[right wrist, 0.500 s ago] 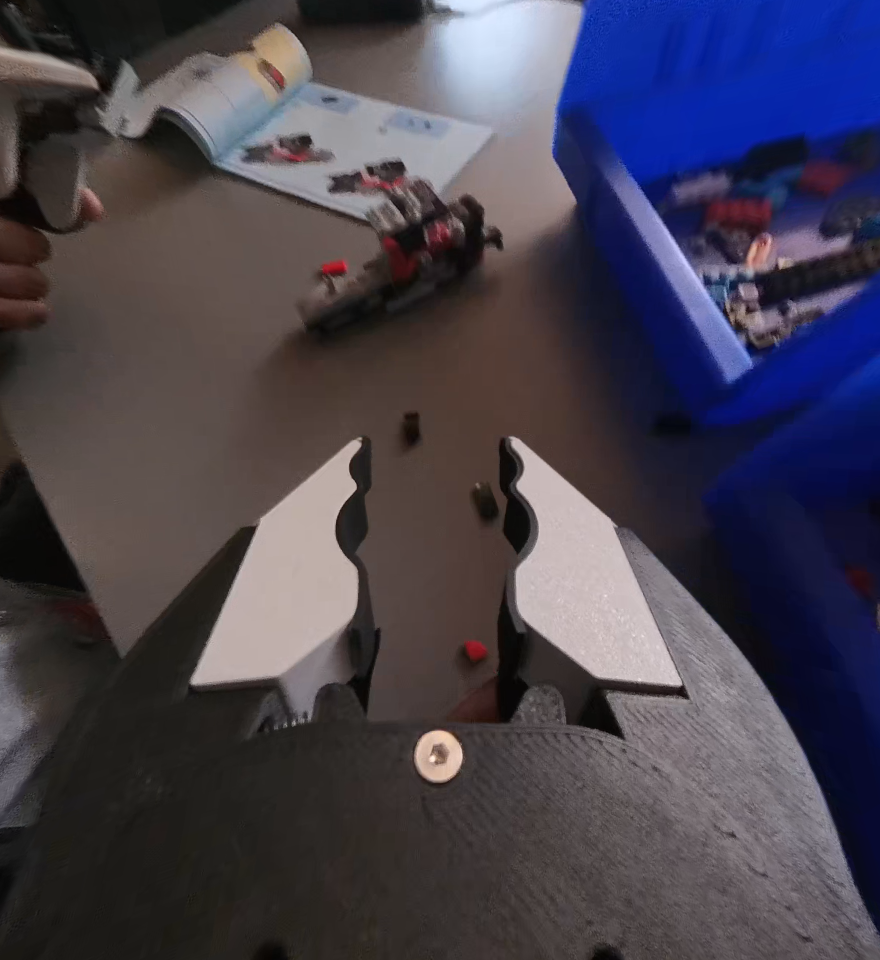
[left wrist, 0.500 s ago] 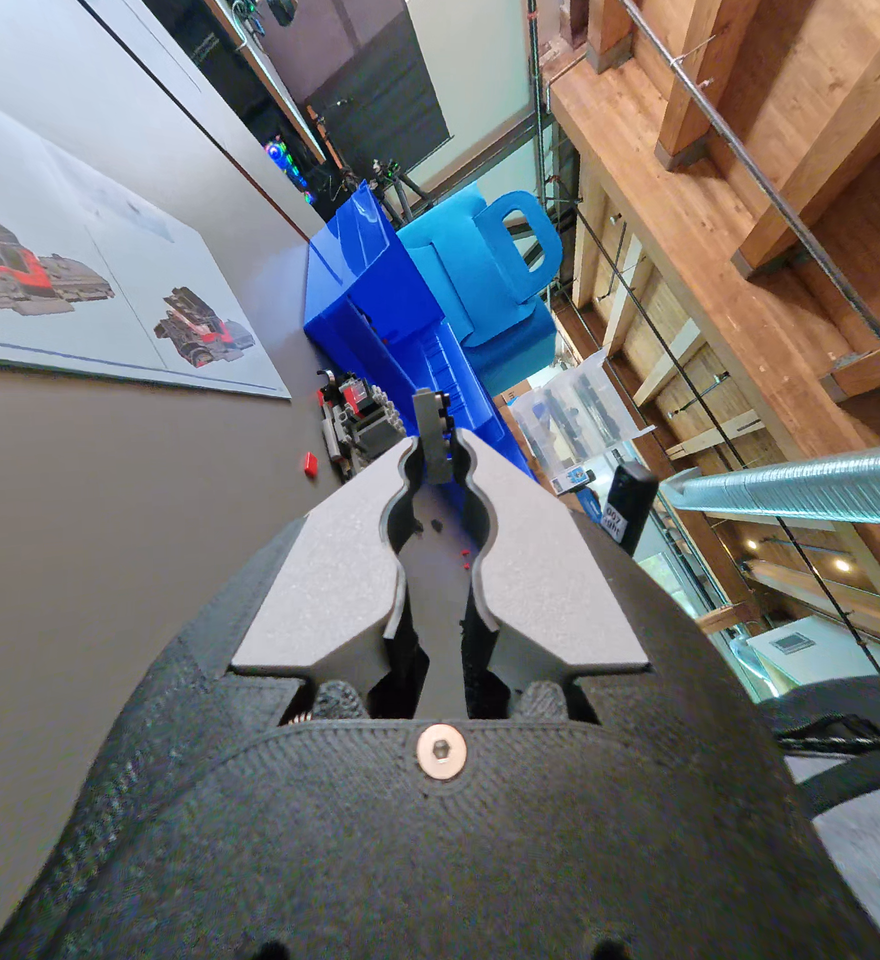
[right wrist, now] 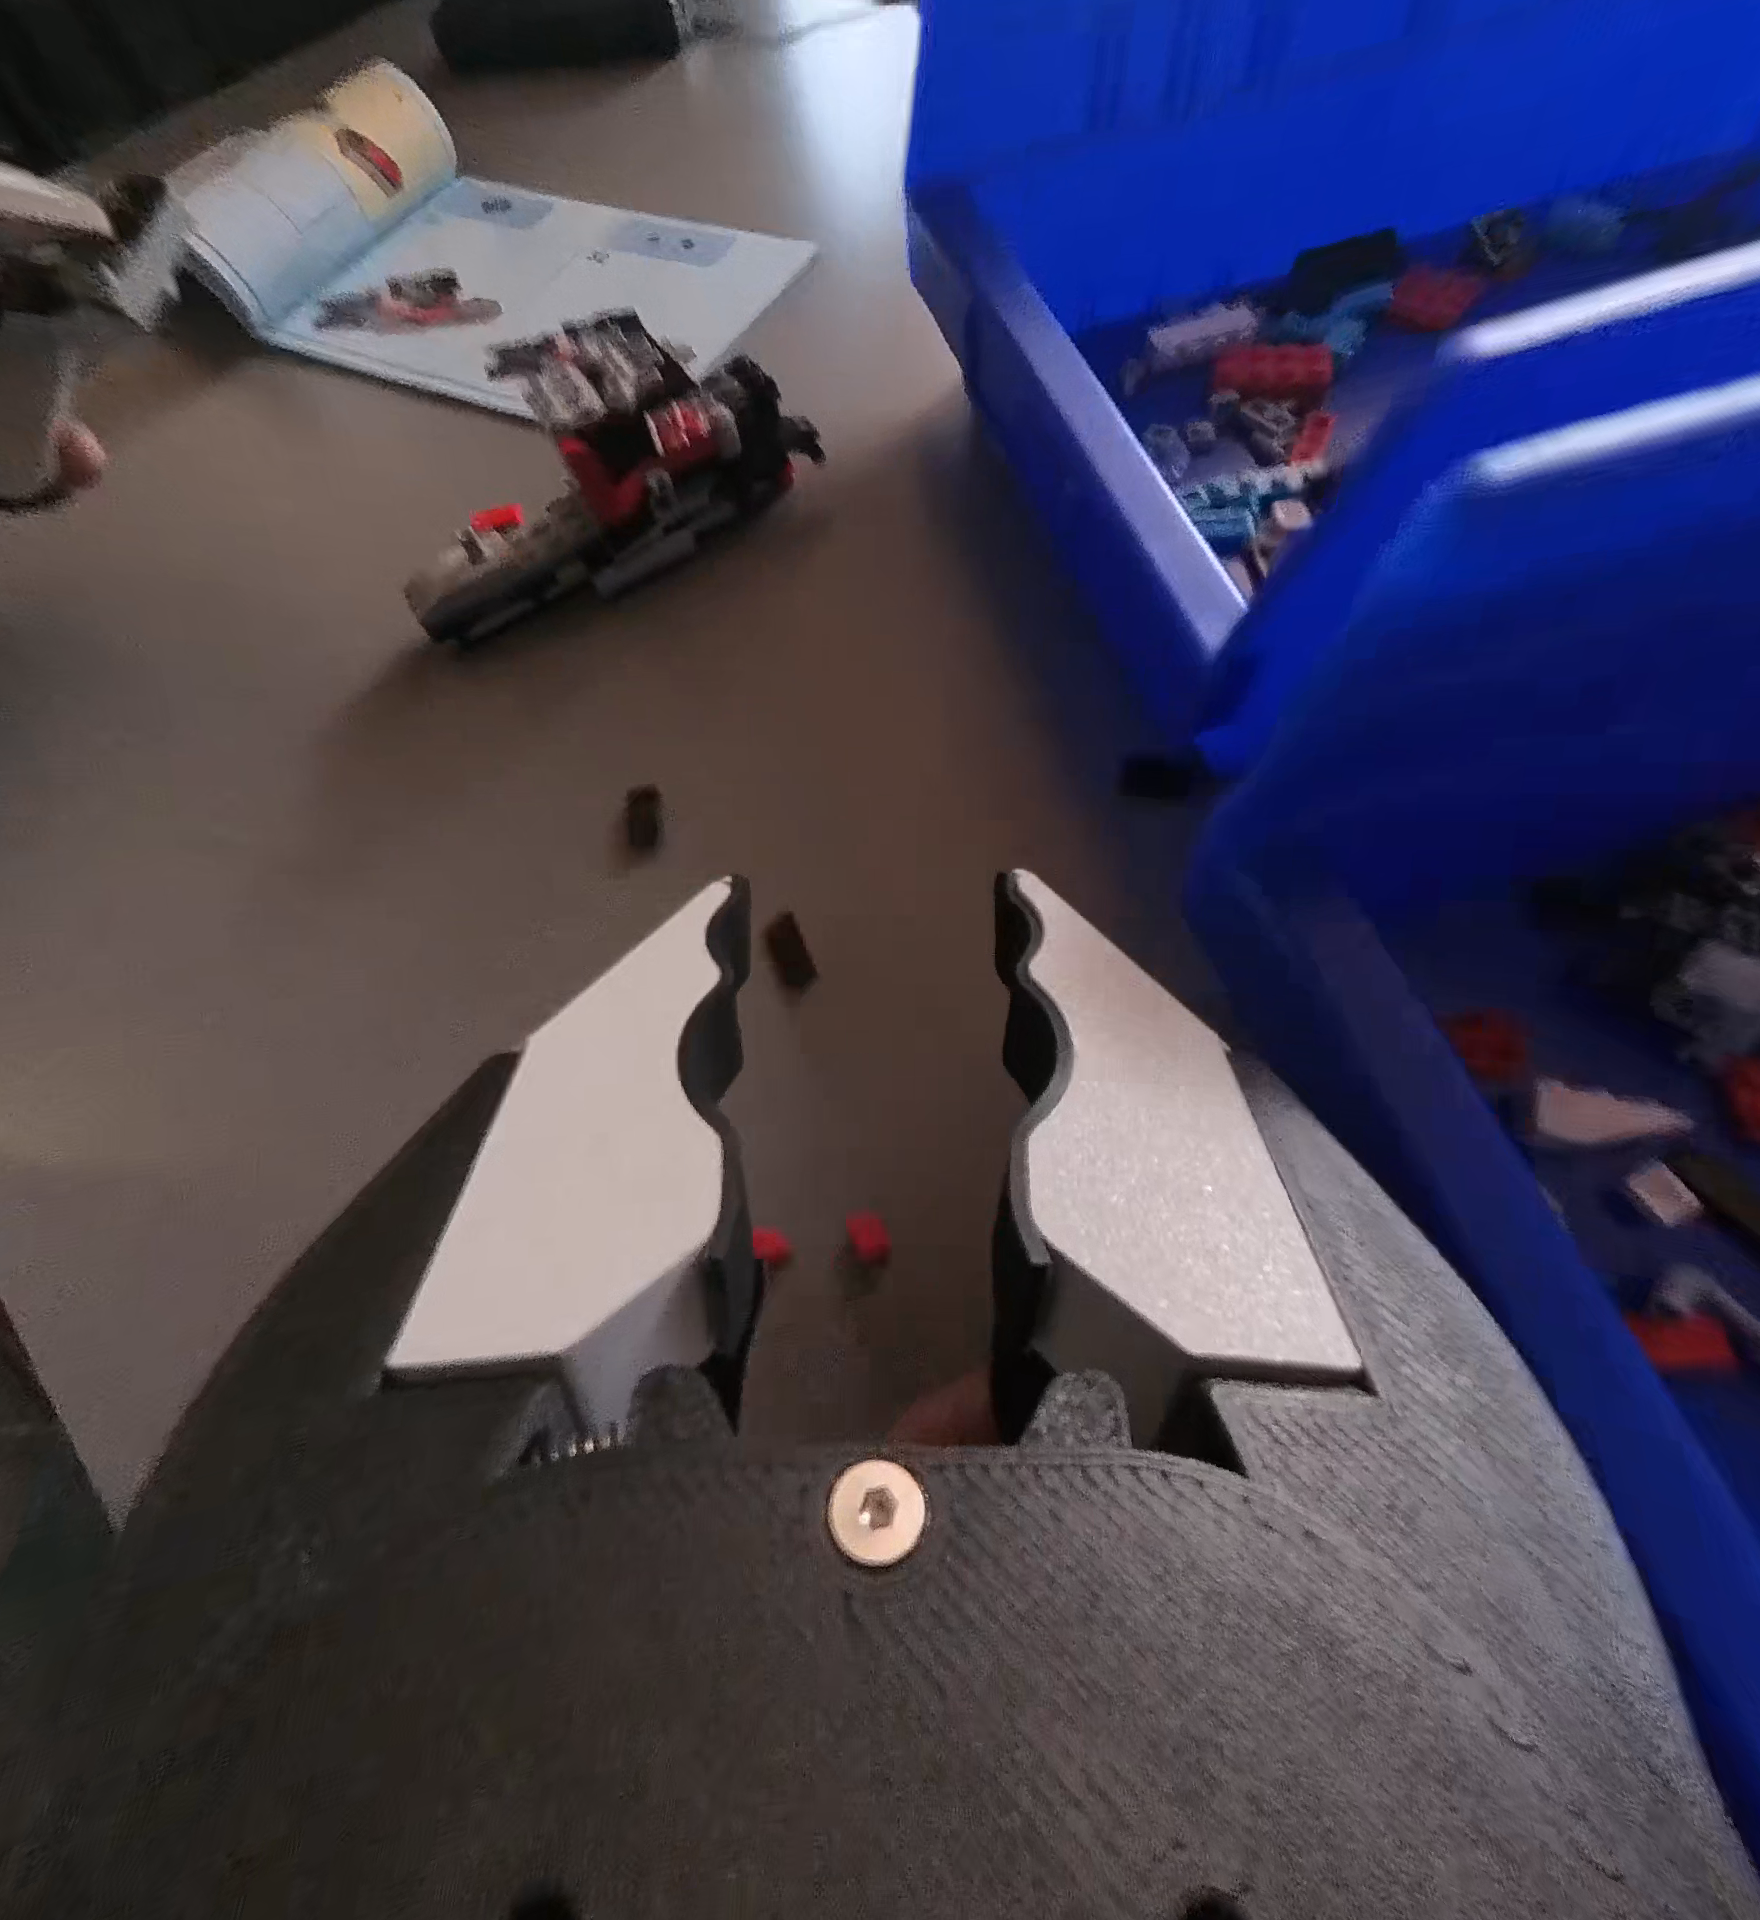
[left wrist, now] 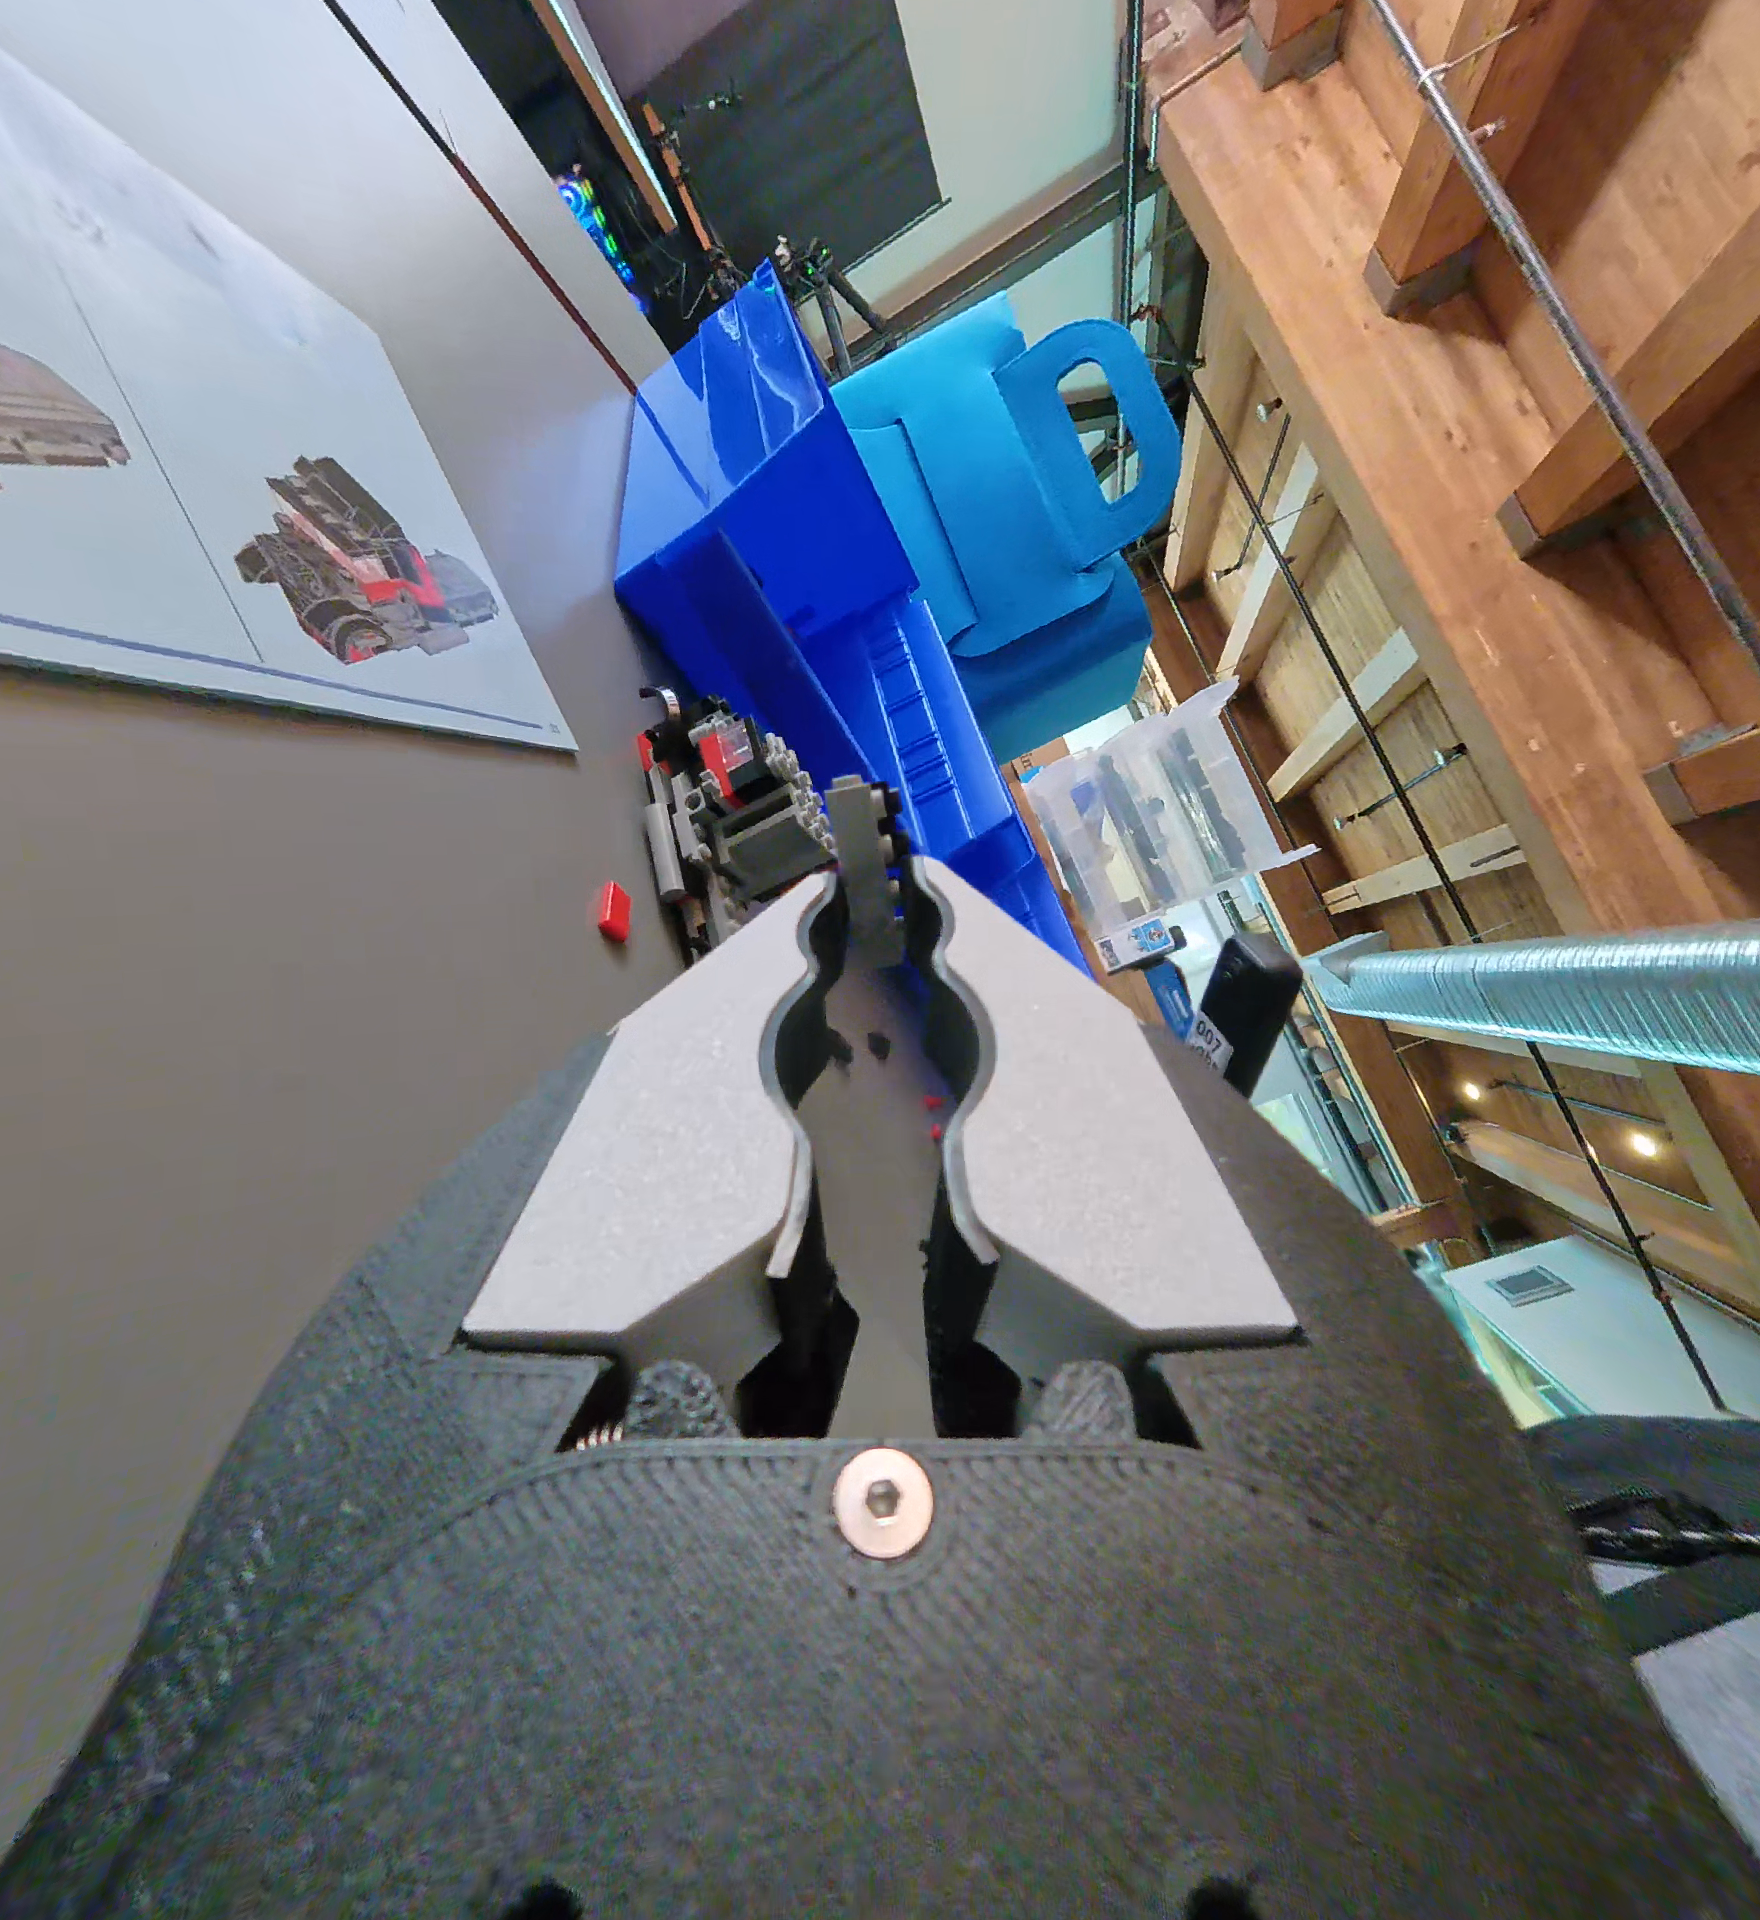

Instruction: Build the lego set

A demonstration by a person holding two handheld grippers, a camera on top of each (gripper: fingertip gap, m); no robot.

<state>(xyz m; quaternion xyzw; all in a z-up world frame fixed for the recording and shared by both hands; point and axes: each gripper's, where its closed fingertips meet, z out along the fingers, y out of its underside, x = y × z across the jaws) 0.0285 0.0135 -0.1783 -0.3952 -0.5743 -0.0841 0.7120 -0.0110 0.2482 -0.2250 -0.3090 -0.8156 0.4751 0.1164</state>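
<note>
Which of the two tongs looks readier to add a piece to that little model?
Probably the left tongs: they already pinch a grey piece, with the model just beyond. The right tongs are open and empty.

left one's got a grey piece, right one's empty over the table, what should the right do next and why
Probably lower the right gripper and close on the small dark piece lying between its open fingers. It holds nothing, that piece is the nearest loose one on the table, and the left gripper is already shut on a grey piece near the partly built model.
</note>
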